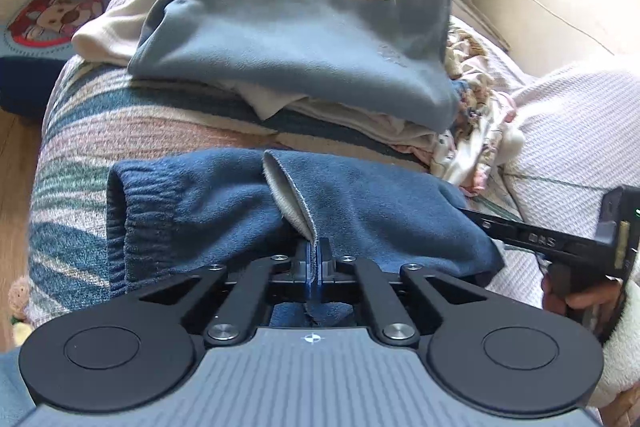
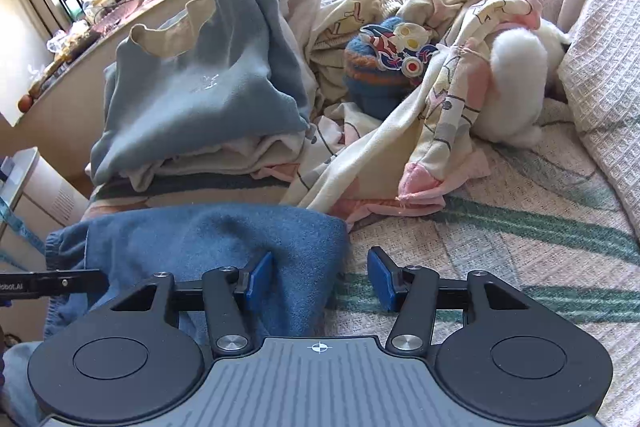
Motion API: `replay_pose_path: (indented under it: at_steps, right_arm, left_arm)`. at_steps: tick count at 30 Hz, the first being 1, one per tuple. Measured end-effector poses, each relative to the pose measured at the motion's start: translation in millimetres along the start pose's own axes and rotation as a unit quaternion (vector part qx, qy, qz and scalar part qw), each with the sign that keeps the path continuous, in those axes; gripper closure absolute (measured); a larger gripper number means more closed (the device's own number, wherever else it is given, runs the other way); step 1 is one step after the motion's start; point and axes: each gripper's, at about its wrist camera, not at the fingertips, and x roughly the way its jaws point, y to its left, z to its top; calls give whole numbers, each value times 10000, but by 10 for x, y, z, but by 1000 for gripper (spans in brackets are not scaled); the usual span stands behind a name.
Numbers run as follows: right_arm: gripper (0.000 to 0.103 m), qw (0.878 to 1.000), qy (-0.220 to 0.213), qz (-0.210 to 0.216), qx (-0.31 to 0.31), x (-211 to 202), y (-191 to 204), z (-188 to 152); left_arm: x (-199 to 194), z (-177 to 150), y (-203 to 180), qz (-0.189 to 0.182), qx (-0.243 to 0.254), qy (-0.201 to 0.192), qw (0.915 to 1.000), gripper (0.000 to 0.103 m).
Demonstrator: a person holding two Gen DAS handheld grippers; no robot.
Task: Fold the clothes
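**Blue Fleece Gets Pinched for a Fold**

The bed has a striped, woven cover and fills most of both views. On it sits a pile of folded clothes with a light blue fleece top on the pile. Beside the pile lies a messy heap of cream and pink clothes, not folded yet.

The dark blue fleece garment lies at the near edge of the bed, in front of the pile. It has a stretchy ribbed cuff on one side. It looks partly folded.

The left tool is together, clamped on a raised edge of the dark blue garment. The right tool is apart. One pad rests on the garment's corner and the other is over the bed cover, so it grips nothing.

I think this is the grab step before a fold. Next, the right tool needs to close on the corner, so both can lift the cloth over evenly.

The left tool's arm in the right view shows part of a word, "obot.AI".
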Motion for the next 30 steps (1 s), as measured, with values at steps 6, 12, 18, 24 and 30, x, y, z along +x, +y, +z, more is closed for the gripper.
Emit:
replay_pose_path:
  at_steps: [6,12,18,24,30]
  right_arm:
    - [95,9985,-283,167,-441,-123,181,76]
    - [95,9927,-774,498,-781,-240,459,325]
    - [86,9971,-167,305,-677,261,578,299]
    - [58,9985,-294,-97,-442,255,457,279]
    - [57,9955,-721,-535,-301,-69,249,297]
  left_arm:
    - [-344,48,-15,221,261,-120,9993,100]
    - [-490,110,-52,897,733,-287,9929,100]
    - [-231,-60,191,1250,684,68,9898,98]
    - [-286,-36,277,1019,389,49,9940,97]
    - [-387,-76,214,1005,333,-3,9944,92]
